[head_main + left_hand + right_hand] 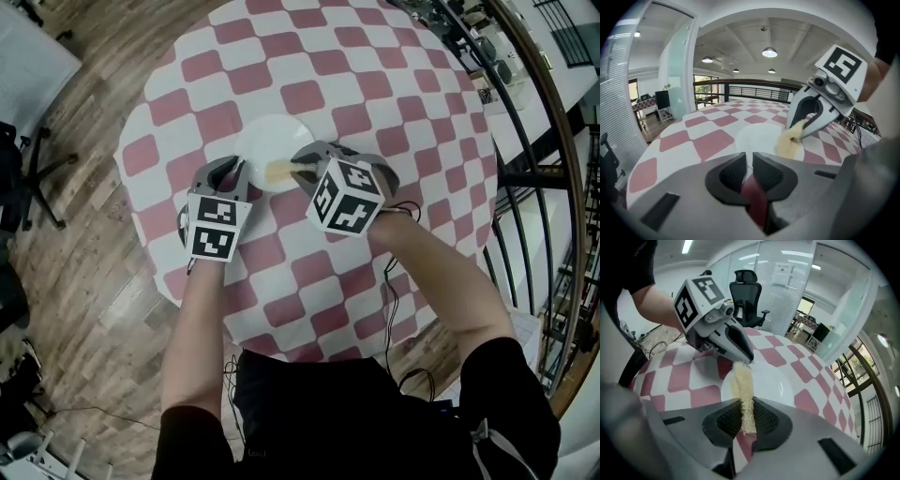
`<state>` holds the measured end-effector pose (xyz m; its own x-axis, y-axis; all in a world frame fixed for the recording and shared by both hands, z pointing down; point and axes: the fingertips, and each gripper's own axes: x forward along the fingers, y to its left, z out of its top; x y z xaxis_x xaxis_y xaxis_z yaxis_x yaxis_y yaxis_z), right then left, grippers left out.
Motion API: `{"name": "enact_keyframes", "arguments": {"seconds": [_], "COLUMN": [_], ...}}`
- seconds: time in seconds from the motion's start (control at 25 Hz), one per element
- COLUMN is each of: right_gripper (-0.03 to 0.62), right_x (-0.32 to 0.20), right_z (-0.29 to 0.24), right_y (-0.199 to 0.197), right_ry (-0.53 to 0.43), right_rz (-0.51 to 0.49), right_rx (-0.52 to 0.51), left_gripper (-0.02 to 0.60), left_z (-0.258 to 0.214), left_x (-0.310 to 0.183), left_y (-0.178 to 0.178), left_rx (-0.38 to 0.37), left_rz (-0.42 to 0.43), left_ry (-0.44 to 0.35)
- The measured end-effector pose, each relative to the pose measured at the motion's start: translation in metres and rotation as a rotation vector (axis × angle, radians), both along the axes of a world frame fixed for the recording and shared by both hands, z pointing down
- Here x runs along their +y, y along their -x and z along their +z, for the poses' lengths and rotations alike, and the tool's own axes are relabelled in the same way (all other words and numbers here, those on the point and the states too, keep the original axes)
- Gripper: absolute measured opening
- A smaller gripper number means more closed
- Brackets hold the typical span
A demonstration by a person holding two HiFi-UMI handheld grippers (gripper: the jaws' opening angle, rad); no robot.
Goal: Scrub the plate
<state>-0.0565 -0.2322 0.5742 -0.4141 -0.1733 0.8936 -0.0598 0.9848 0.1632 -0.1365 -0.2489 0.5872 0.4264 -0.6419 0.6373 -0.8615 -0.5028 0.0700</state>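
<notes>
A white plate (267,139) lies on the round table with the red-and-white checked cloth (309,272). My left gripper (242,172) is shut on the plate's near-left rim; in the left gripper view the rim of the plate (761,137) runs into the narrow gap of that gripper (751,161). My right gripper (298,161) is shut on a yellow scrub pad (279,171), which rests on the plate's near side. The right gripper view shows the pad (742,385) pinched in the right gripper (745,413) and stretching out over the plate (774,386).
The table's edge curves close on the left and near sides, with wood floor (94,281) below. A black office chair (28,169) stands at the left. A metal railing (553,169) runs along the right. Cables (389,281) hang near my right arm.
</notes>
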Motion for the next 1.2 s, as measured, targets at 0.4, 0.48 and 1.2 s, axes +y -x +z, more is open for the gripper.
{"name": "enact_keyframes", "arguments": {"seconds": [0.4,0.48,1.2], "right_gripper": [0.043,0.041,0.041], "right_x": [-0.002,0.008,-0.087], "right_z": [0.021,0.021,0.019], "right_y": [0.027,0.019,-0.008], "right_ry": [-0.046,-0.022,-0.169], "right_rz": [-0.042,-0.105,-0.033], "right_rx": [0.044,0.064,0.222], "left_gripper": [0.048,0.049,0.049], "left_z": [-0.001,-0.001,0.0], "left_x": [-0.003,-0.003,-0.002], "left_y": [-0.001,0.0,-0.001], "left_rx": [0.009,0.003,-0.008], "left_rz": [-0.01,-0.018,-0.018], "left_ry": [0.005,0.001,-0.01]}}
